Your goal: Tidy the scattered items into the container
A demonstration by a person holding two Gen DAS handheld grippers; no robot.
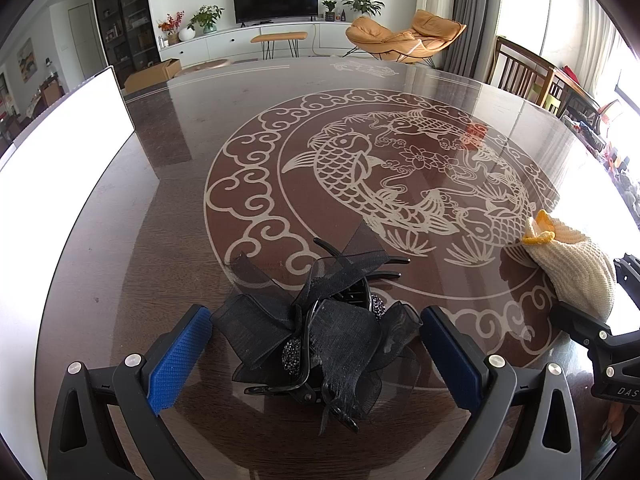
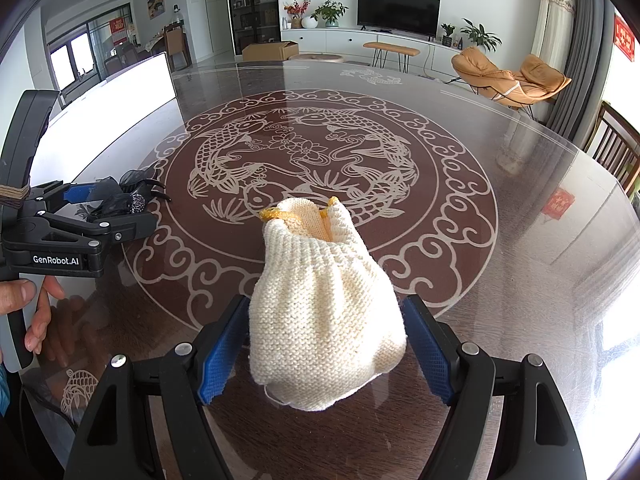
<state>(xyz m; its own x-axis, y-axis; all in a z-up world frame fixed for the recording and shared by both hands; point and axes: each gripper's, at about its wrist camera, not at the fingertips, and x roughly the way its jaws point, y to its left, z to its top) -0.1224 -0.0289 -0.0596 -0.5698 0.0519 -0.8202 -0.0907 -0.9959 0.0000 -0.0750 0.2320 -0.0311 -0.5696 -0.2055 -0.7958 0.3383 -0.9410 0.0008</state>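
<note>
Beyond the glossy dark surface [image 2: 500,280] with its pale carp-and-cloud medallion [image 2: 304,160], the room holds a black television [image 2: 398,11] on a white cabinet [image 2: 340,42], potted plants [image 2: 330,12], tan lounge chairs [image 2: 510,76], a cardboard box [image 2: 270,51] and wooden chairs [image 1: 520,70].

The hair clip [image 1: 320,332] lies on the table [image 1: 180,208] between the left gripper [image 1: 316,344] fingers. To its right, the knitted pouch [image 2: 324,304] (mouth facing away) lies between the right gripper [image 2: 324,344] fingers.
</note>
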